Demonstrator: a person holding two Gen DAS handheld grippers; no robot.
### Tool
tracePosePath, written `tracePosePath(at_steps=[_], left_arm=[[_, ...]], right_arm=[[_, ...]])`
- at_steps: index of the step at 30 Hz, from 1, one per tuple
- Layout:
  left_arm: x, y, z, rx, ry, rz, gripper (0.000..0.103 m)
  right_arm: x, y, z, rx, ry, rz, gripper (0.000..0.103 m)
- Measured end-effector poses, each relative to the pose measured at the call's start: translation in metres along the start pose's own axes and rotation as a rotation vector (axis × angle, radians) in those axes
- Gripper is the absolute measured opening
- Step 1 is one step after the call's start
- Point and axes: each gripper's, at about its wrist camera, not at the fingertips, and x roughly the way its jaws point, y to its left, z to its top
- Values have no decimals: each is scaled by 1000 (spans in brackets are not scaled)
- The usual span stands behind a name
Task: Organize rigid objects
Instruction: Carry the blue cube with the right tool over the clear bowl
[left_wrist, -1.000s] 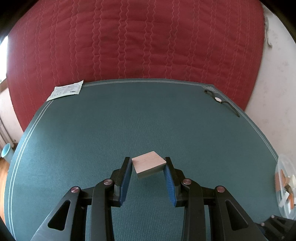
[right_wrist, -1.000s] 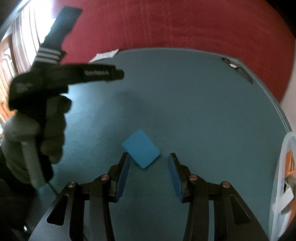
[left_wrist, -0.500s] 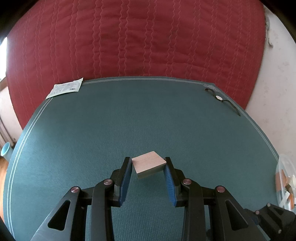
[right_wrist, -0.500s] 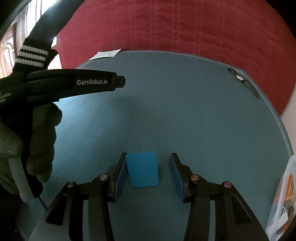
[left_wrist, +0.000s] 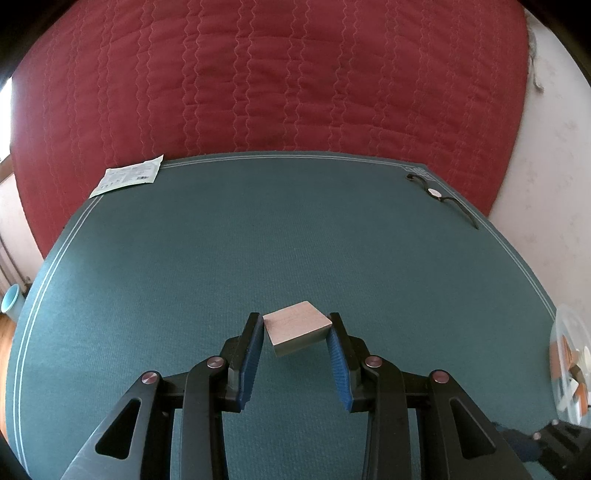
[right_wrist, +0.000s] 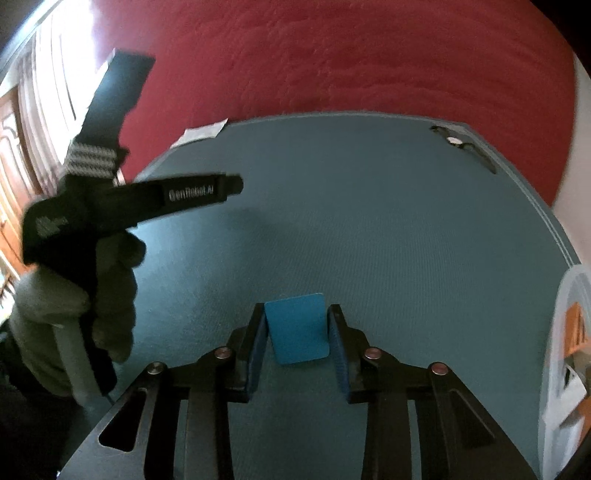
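Observation:
My left gripper (left_wrist: 295, 325) is shut on a plain wooden block (left_wrist: 297, 326), held a little above the green mat (left_wrist: 221, 240). My right gripper (right_wrist: 297, 317) is shut on a flat blue block (right_wrist: 297, 328), its pads touching both sides, lifted just off the mat (right_wrist: 369, 221). In the right wrist view the left gripper's body (right_wrist: 147, 199) and the gloved hand (right_wrist: 92, 295) holding it show at the left.
A clear plastic container (left_wrist: 570, 363) with several small blocks stands at the mat's right edge, also in the right wrist view (right_wrist: 565, 350). A white packet (left_wrist: 129, 177) lies at the far left corner, a black cord (left_wrist: 443, 197) at the far right. A red quilt (left_wrist: 277, 74) lies beyond.
The right gripper has closed around the blue block, which has turned square to the fingers, and lifted it. The left gripper keeps holding the wooden block and has risen slightly.

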Motion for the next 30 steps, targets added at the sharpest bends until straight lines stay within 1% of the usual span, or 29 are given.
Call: tracePosePath(at_steps=[8,16,22,30], left_arm=[[-3,-6,0,16,-9,-5,37],[-6,-12,-2,36,-13,-11,37],[-7,-18,-6,56,-15,-14,37],[-9,-30,-11,93,-15,-22,37]], right_arm=[[-33,-14,1,44,-59,-24,33],[-68,-34,0,93,-120,-86,33],[-94,-59,-4,153,-167,-164,33],[-126,-107,-11,280,-227,-275,33]])
